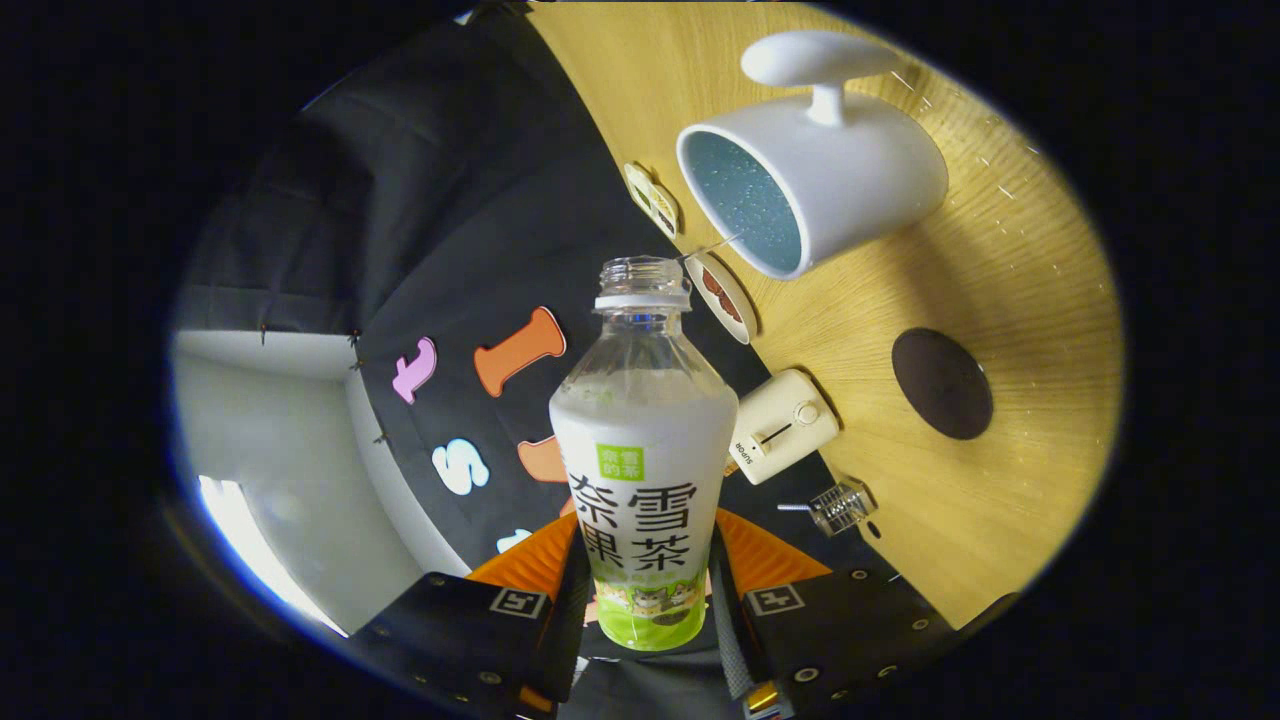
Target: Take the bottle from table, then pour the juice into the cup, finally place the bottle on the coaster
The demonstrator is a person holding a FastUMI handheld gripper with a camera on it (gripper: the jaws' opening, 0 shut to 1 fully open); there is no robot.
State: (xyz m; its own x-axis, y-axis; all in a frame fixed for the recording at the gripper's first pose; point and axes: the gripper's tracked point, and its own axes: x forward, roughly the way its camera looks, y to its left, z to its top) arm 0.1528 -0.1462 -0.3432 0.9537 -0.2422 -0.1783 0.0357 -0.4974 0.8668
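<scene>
Gripper view: gripper clamps the uncapped clear plastic juice bottle between both fingers — tilted, long axis forward, mouth just short of the white mug; round dark coaster lies beside.

The light wooden table carries a white ceramic mug, a dark round coaster, and, along its edge, a cream toaster.

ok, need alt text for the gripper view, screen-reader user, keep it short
The gripper is shut on a clear plastic bottle with a white label, cap off, tilted so the wooden table looks rotated, its open mouth near the rim of a white mug with a blue inside. A dark round coaster lies on the table beyond; a small white toaster stands at its edge.
</scene>
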